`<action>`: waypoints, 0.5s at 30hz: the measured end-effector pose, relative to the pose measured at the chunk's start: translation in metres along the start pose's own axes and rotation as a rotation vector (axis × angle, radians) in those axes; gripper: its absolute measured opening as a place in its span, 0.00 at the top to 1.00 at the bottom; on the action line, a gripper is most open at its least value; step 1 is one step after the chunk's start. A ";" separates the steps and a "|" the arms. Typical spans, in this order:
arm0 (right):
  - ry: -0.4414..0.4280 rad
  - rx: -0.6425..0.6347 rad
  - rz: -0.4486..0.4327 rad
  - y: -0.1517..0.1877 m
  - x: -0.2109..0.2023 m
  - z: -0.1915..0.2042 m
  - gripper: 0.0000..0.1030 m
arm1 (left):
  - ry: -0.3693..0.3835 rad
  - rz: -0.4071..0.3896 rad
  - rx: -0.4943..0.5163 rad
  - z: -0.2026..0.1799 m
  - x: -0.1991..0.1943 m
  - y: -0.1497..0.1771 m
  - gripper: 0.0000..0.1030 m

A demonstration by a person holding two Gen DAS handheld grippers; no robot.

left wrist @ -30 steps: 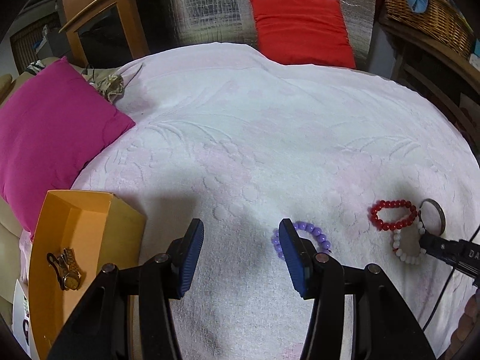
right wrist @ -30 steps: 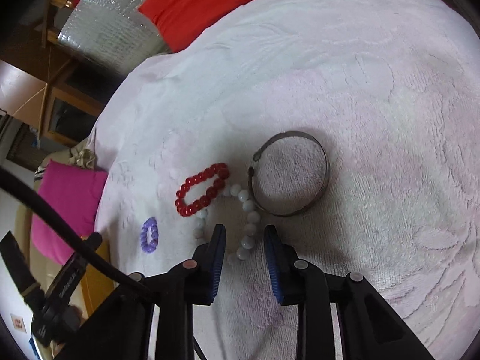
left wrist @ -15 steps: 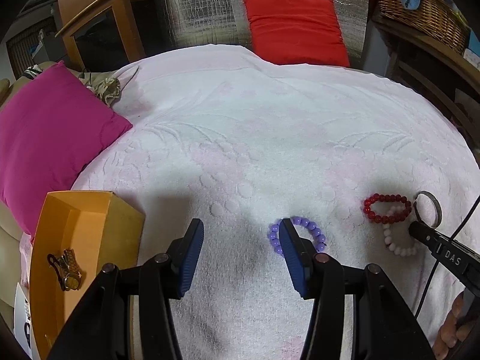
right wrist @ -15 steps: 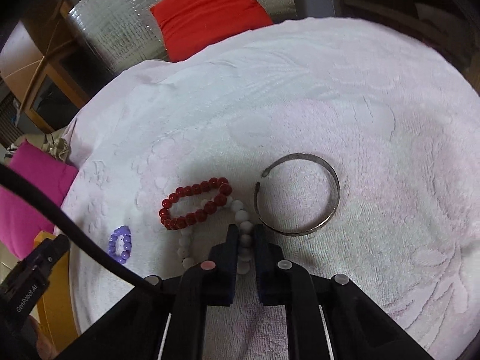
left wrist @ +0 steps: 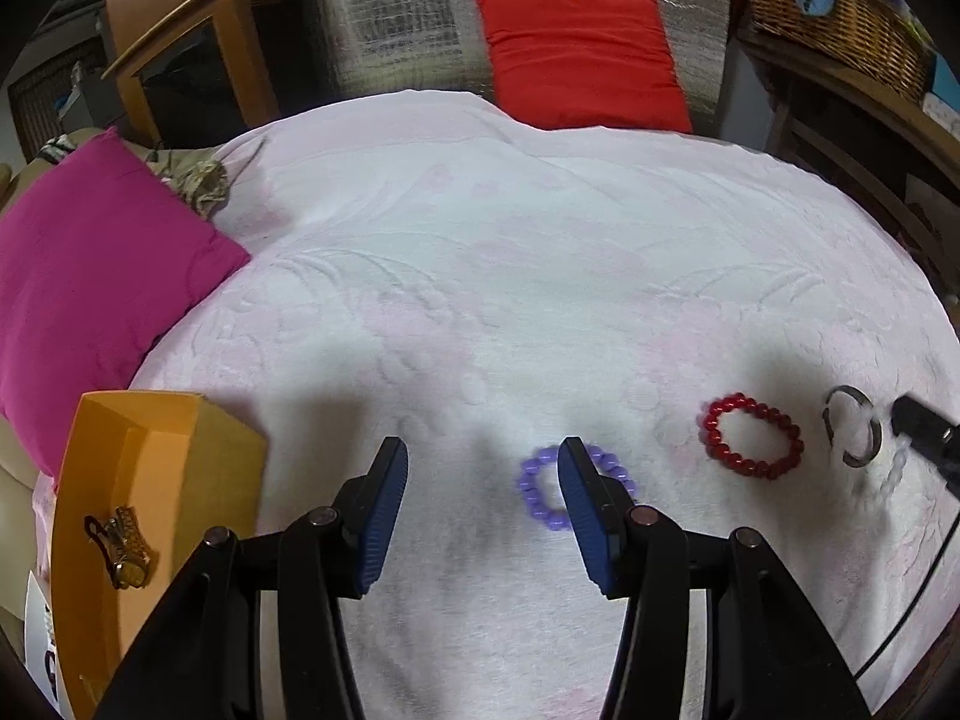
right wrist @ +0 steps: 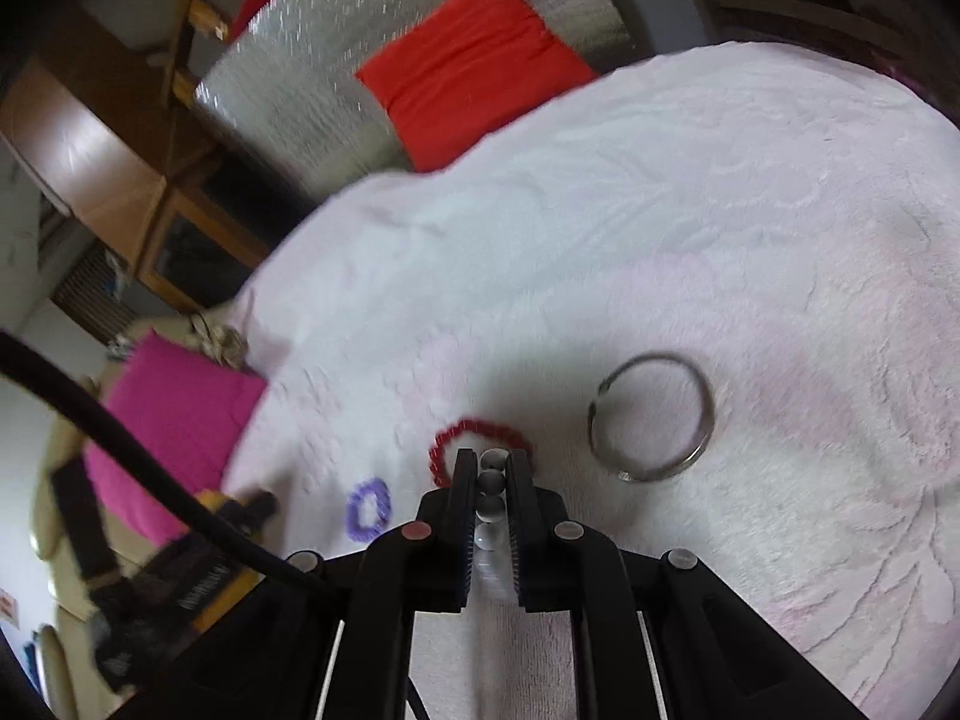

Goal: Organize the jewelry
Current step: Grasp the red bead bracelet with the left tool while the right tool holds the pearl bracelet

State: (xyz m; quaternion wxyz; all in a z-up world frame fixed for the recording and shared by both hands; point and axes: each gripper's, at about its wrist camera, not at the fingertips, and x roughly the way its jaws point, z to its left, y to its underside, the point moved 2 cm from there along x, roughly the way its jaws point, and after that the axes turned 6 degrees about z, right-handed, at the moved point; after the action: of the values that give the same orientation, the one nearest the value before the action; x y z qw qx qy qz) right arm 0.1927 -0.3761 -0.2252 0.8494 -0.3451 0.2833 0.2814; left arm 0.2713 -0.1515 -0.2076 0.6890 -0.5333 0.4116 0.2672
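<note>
My right gripper (right wrist: 492, 465) is shut on a white bead bracelet (right wrist: 491, 504) and holds it above the white towel; it shows blurred in the left wrist view (left wrist: 891, 477). A red bead bracelet (right wrist: 474, 441) and a silver bangle (right wrist: 654, 417) lie on the towel just beyond it. My left gripper (left wrist: 483, 468) is open and empty, low over a purple bead bracelet (left wrist: 543, 489), whose right side is behind the right finger. An orange box (left wrist: 162, 468) at the left holds a gold watch (left wrist: 123, 546).
A pink cushion (left wrist: 90, 276) lies at the towel's left edge and a red cushion (left wrist: 582, 60) at the back. A wicker basket (left wrist: 840, 6) stands on a shelf at the back right. A black cable (right wrist: 120, 450) crosses the right wrist view.
My right gripper closed on the white bead bracelet and lifted it off the towel, away from the red bracelet. My left gripper stayed open and drew slightly back from the purple bracelet.
</note>
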 end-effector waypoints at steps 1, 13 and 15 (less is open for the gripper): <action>-0.012 0.010 -0.013 -0.003 -0.004 -0.003 0.90 | 0.005 0.002 0.009 -0.006 0.002 -0.001 0.48; -0.076 0.036 -0.021 -0.012 -0.018 -0.026 0.90 | 0.150 0.025 0.033 -0.066 0.029 -0.017 0.38; -0.090 0.031 -0.022 -0.012 -0.020 -0.028 0.90 | 0.167 0.025 0.032 -0.073 0.035 -0.020 0.38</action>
State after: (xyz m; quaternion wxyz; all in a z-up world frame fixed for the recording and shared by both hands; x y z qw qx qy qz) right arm 0.1793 -0.4102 -0.2232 0.8696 -0.3217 0.2454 0.2830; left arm 0.2850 -0.2294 -0.2340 0.6573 -0.5376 0.4783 0.2238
